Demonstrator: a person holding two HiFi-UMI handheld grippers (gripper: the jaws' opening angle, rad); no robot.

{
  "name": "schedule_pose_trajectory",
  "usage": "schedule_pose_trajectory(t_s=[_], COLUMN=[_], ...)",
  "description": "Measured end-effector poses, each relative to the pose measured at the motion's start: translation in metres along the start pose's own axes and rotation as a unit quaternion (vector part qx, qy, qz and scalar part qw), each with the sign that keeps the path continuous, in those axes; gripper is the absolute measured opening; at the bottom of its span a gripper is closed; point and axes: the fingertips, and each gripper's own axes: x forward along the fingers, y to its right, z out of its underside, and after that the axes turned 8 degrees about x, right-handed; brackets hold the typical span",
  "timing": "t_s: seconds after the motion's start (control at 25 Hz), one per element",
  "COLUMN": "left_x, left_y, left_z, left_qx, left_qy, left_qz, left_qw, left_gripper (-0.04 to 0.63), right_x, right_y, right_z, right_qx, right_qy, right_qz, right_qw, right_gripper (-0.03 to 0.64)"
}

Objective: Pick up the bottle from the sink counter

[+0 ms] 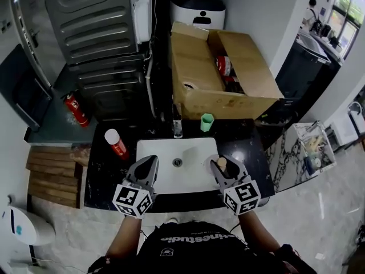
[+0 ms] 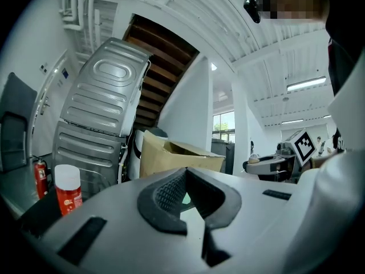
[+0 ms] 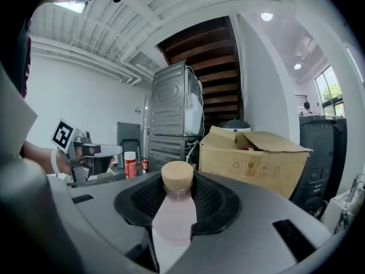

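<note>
Cardboard box (image 1: 225,93) behind sink (image 1: 194,152), red can (image 1: 117,144) left, bottle (image 3: 174,216) in R gripper (image 1: 222,164)

floor (image 1: 319,210): pale marble | walls (image 1: 256,4): white | window (image 1: 349,4): daylit, upper right | stairs (image 3: 199,44): brown wood

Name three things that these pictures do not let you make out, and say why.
1. Lower body of the bottle: right gripper view, hidden by the frame of the right gripper.
2. Print on the red can: too small in every view.
3. Contents of the cardboard box: head view, shadowed and too small to name.
</note>
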Motion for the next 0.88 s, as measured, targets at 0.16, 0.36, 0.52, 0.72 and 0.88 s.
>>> schedule_pose_trajectory(t_s=[0.16, 0.36, 0.52, 0.72, 0.88], left_x=[0.002, 0.005, 0.004, 0.005, 0.004], left_y=[0.003, 0.008, 0.01, 0.013, 0.014], left_z=[0.0, -0.005, -0.004, -0.002, -0.001], left_qx=[-0.001, 0.006, 0.009, 0.013, 0.012], left_qy=[0.001, 0.001, -0.001, -0.005, -0.005], left_qz=[-0.009, -0.014, -0.018, -0.02, -0.02], left_qw=[1.0, 0.9999, 0.9998, 0.9997, 0.9997], left_gripper=[0.014, 0.014, 0.014, 0.014, 0.014], right_x=[-0.002, -0.007, -0.01, -0.012, -0.012], right_y=[0.002, 0.004, 0.004, 0.003, 0.002], right_z=[-0.006, -0.012, -0.015, -0.014, -0.013], right_qx=[0.003, 0.005, 0.007, 0.008, 0.007], right_qy=[0.008, 0.013, 0.018, 0.02, 0.019], right_qz=[-0.007, -0.018, -0.024, -0.033, -0.035], right_qw=[1.0, 1.0, 1.0, 0.999, 0.999], right_gripper=[0.164, 0.164, 0.164, 0.164, 0.164])
